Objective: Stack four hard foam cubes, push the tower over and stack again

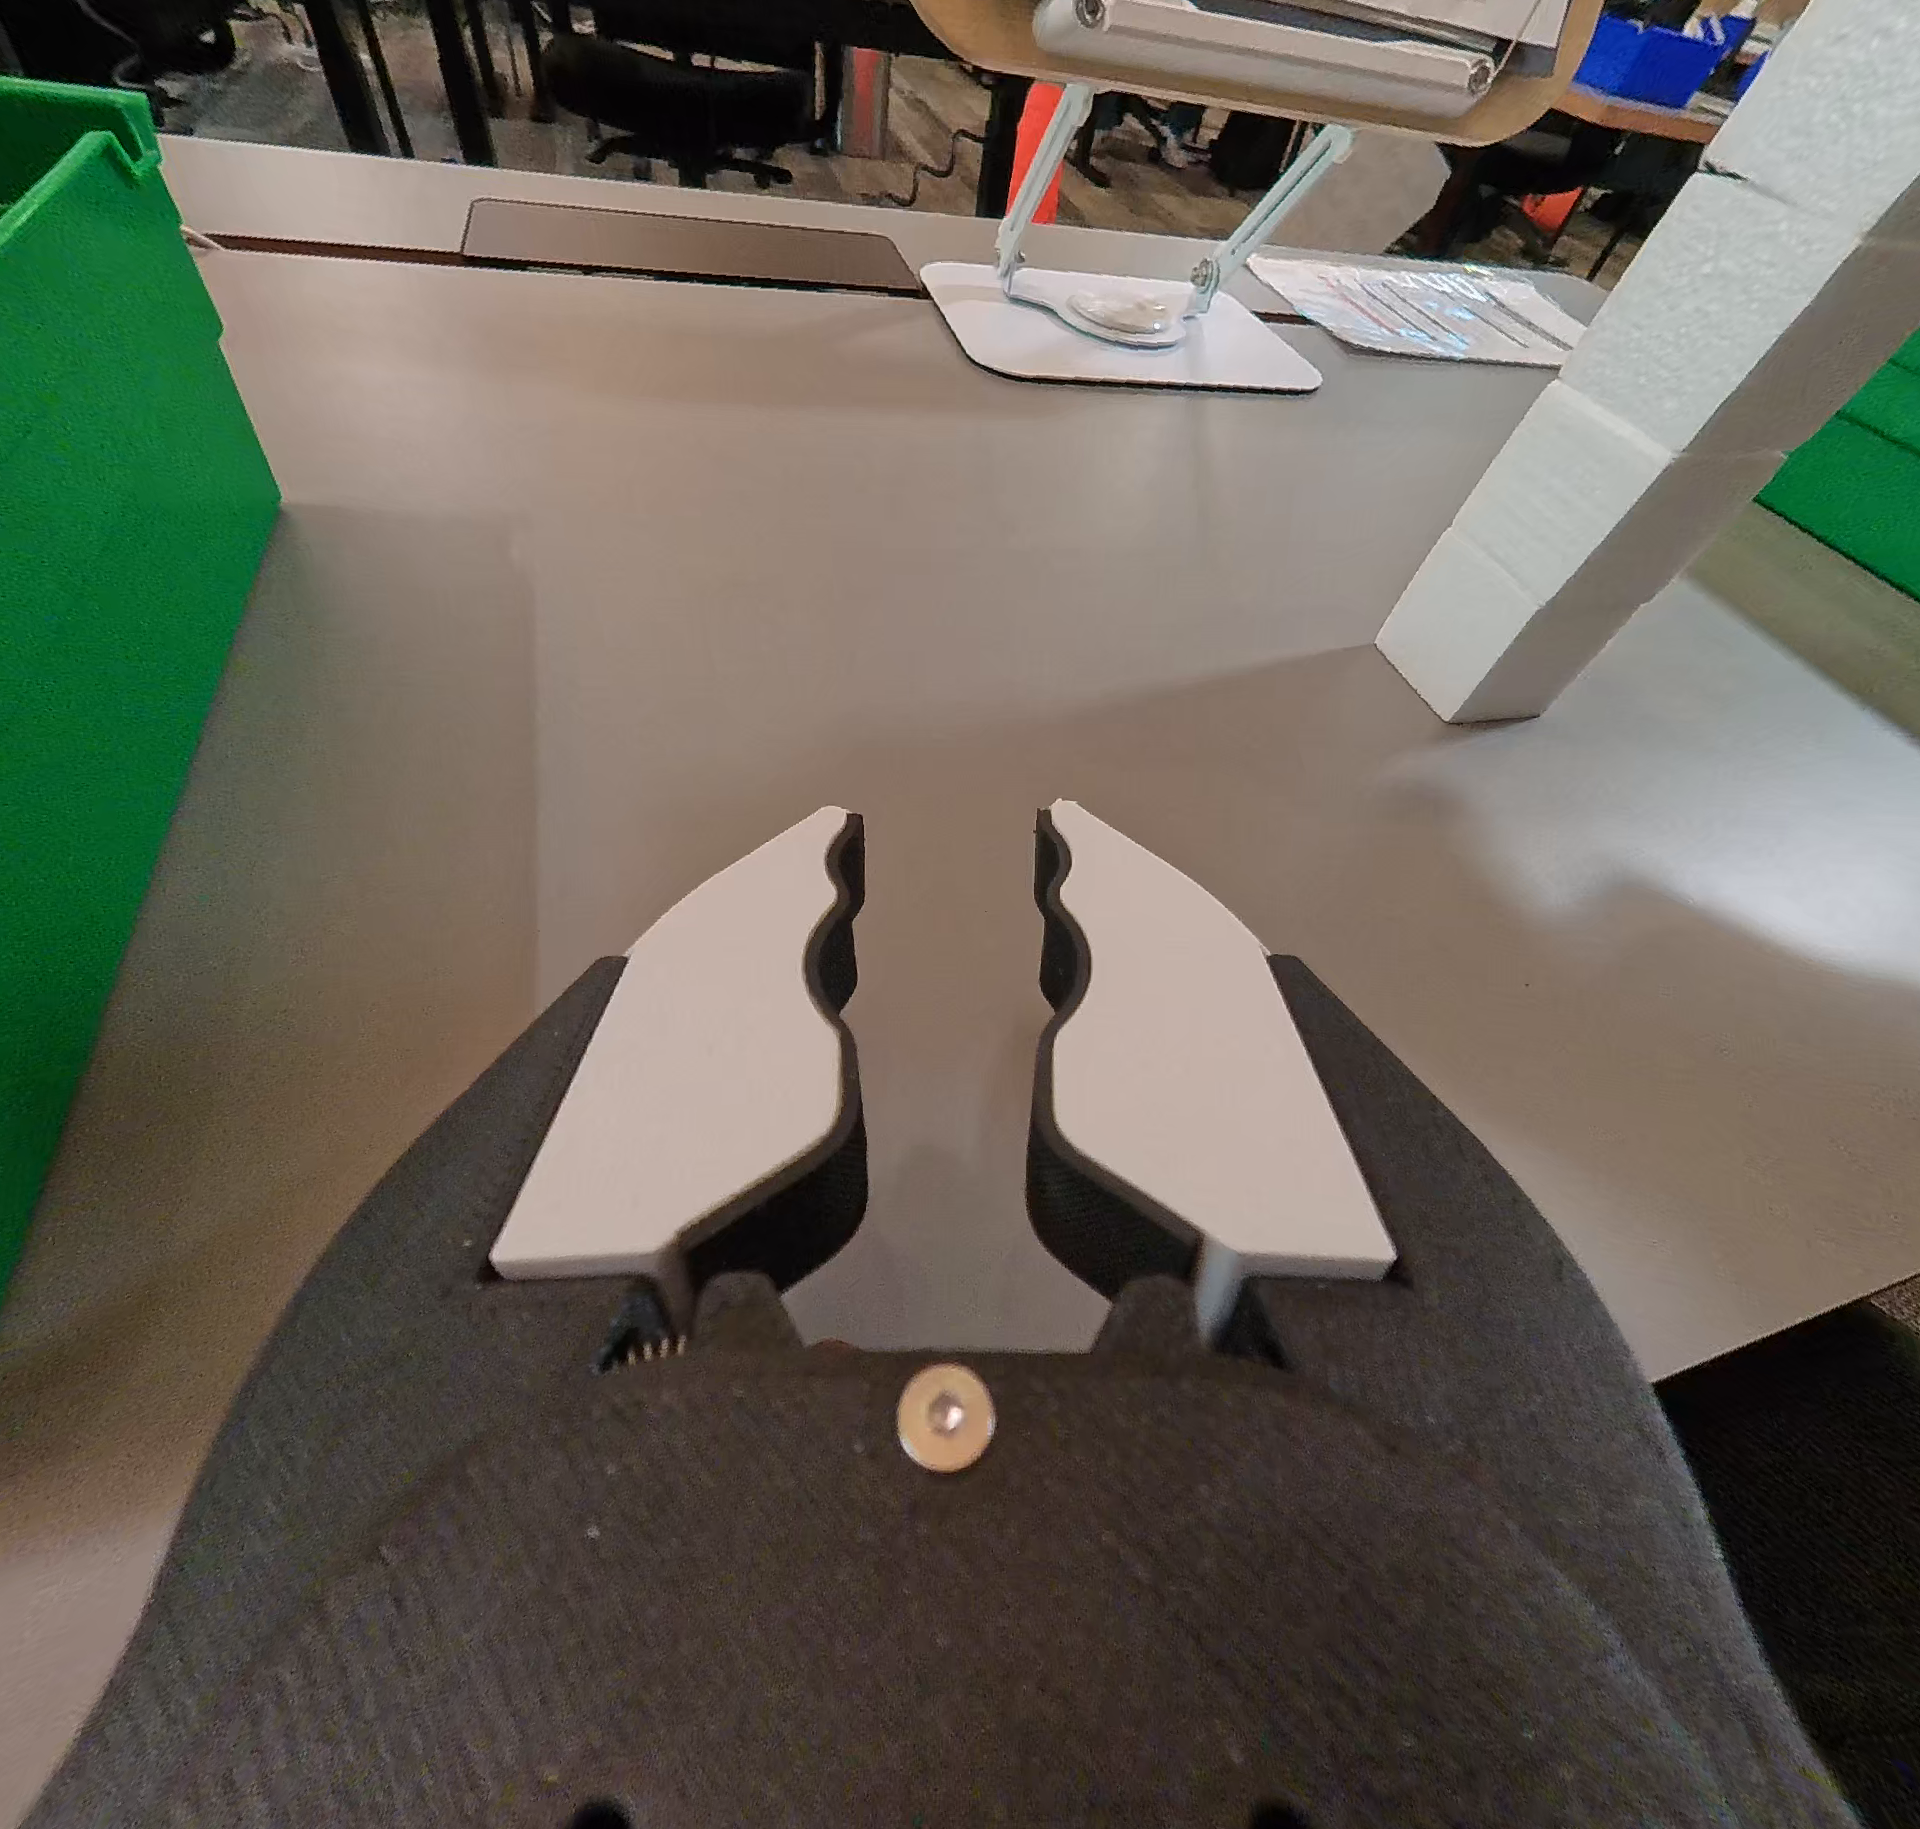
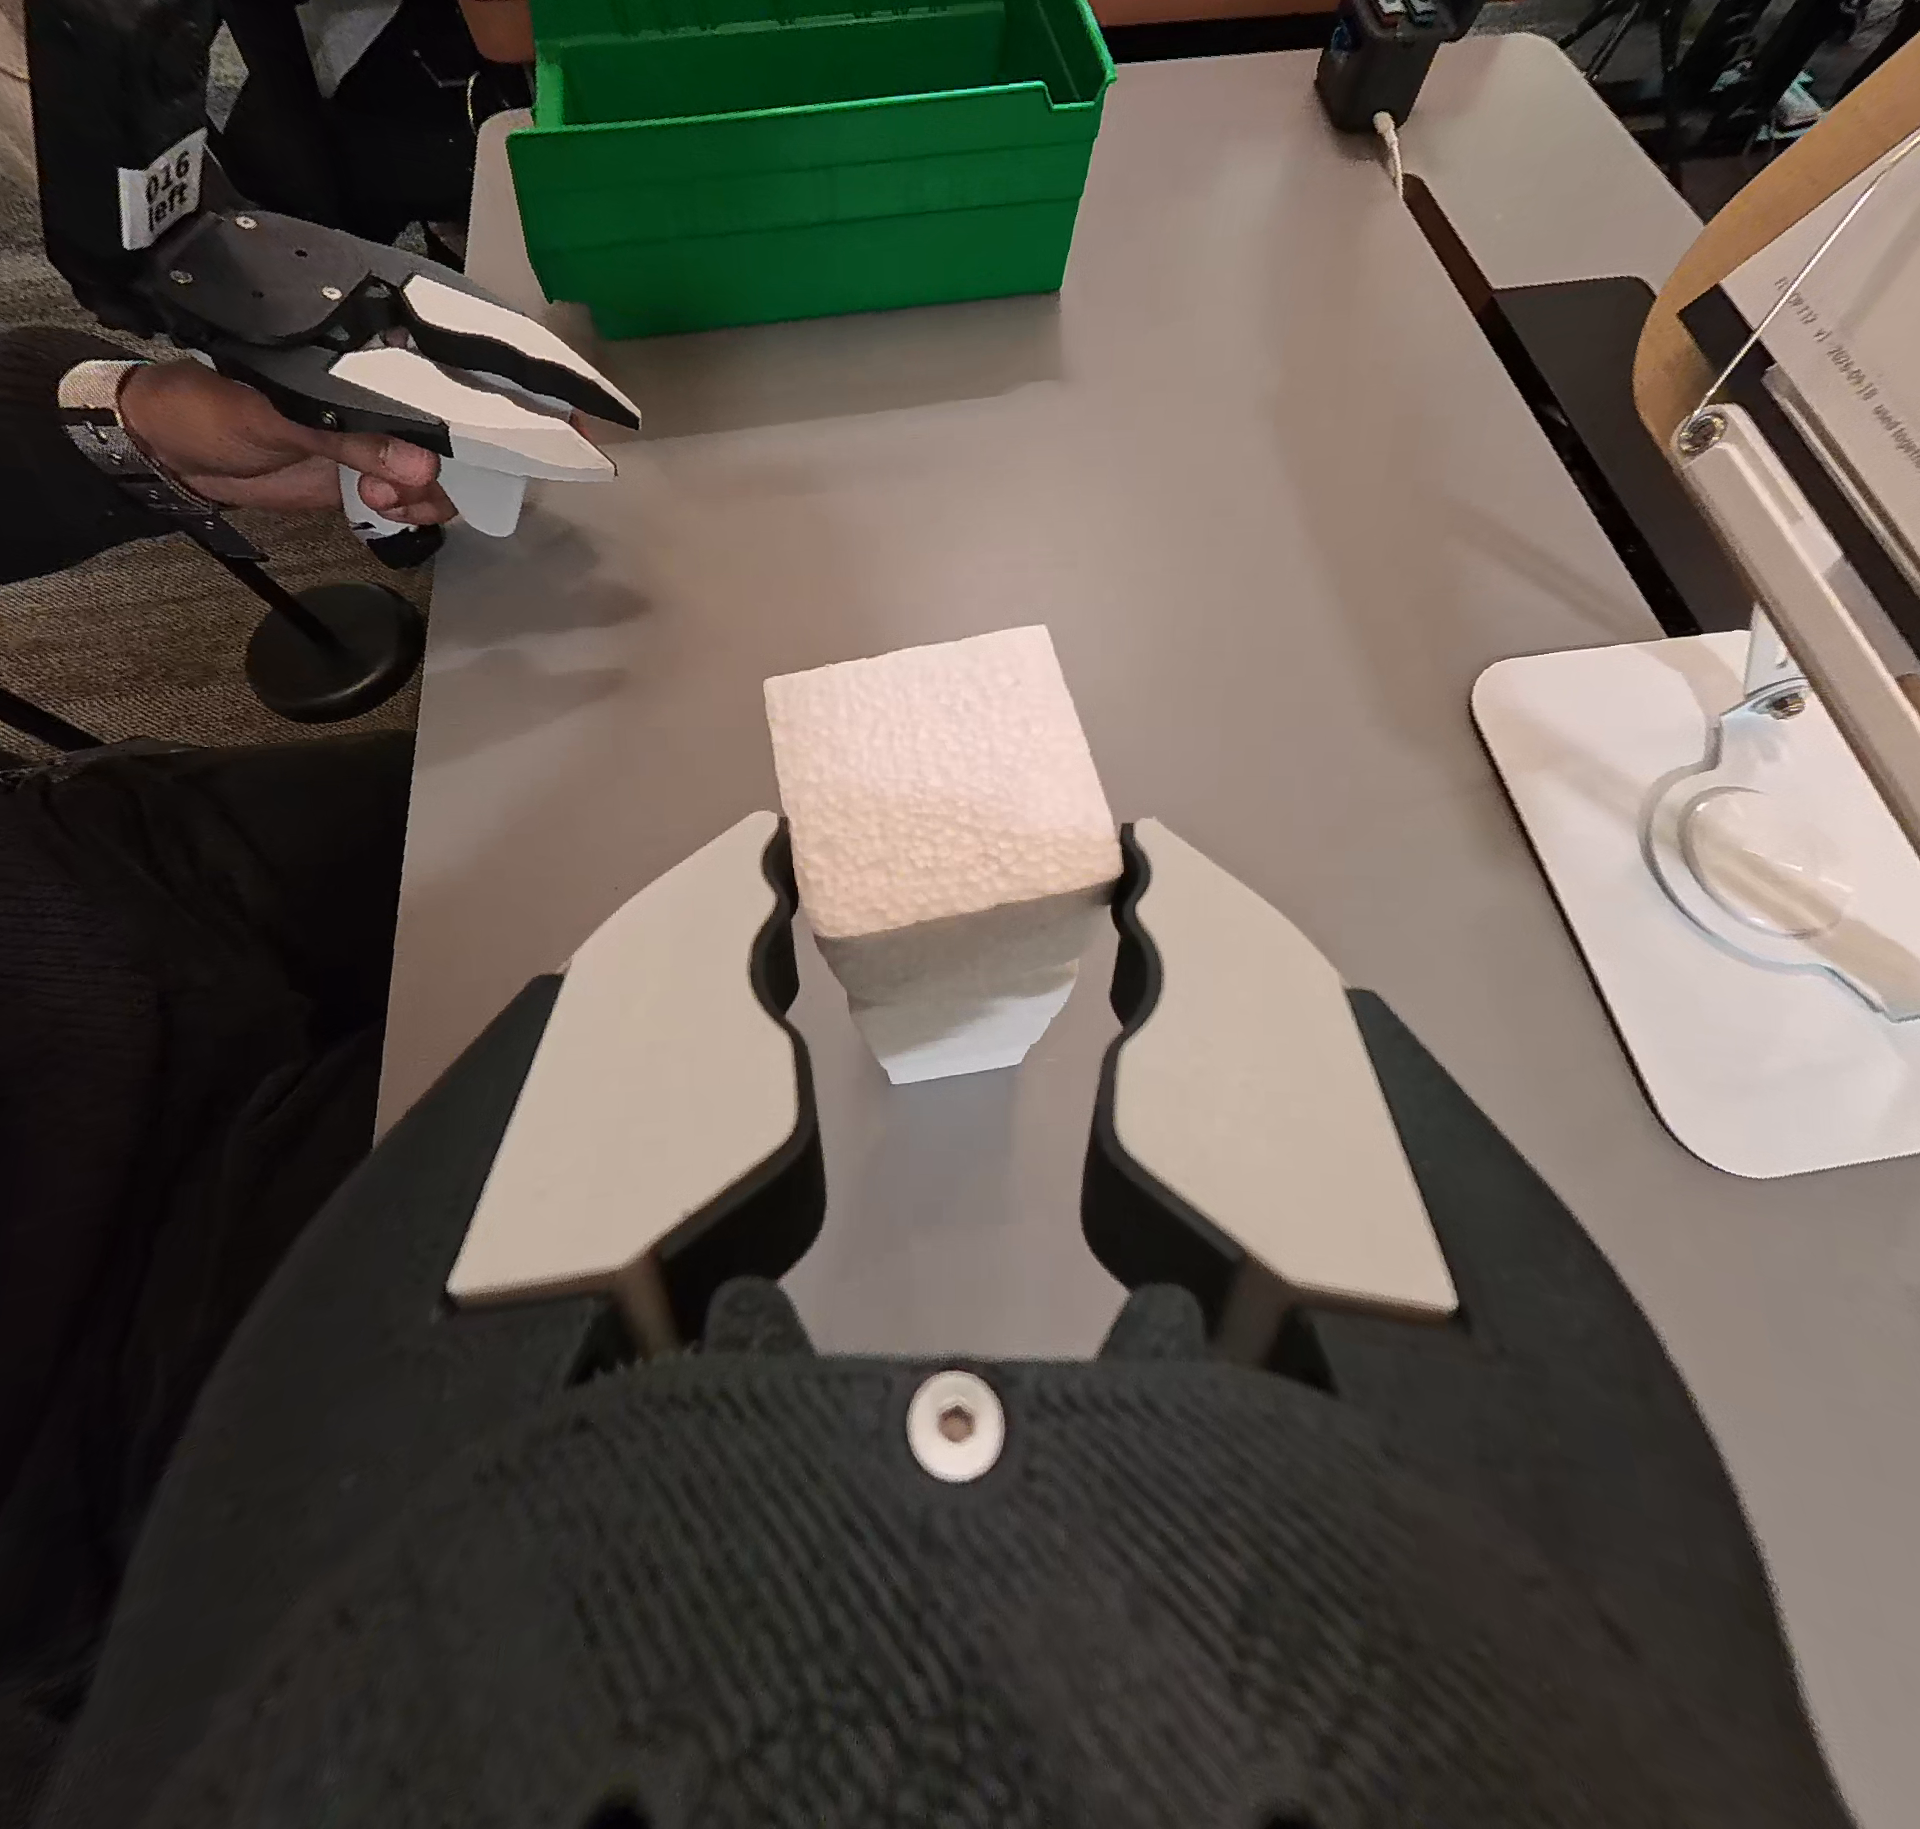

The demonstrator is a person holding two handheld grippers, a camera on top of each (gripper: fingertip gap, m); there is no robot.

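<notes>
My right gripper [image 2: 951, 834] is closed on the top white foam block [image 2: 925, 771] of a stack; its fingertips press on the block's two sides. In the left wrist view the stack shows as a tall column of several foam blocks [image 1: 1621, 491] standing on the grey table [image 1: 831, 553] at the right, with its top out of frame. My left gripper [image 1: 948, 823] is open and empty, held over the bare table. It also shows in the right wrist view [image 2: 608, 444], in a person's hand at the table's left edge, well apart from the stack.
A green plastic bin [image 2: 810, 169] stands at the far side of the table, close on the left in the left wrist view [image 1: 104, 532]. A document stand with a white base [image 2: 1621, 948] [image 1: 1122, 345] stands beside the stack. A black case with a cable [image 2: 1392, 44] sits at the back. My right fingertips sit around 30 centimetres from my left ones.
</notes>
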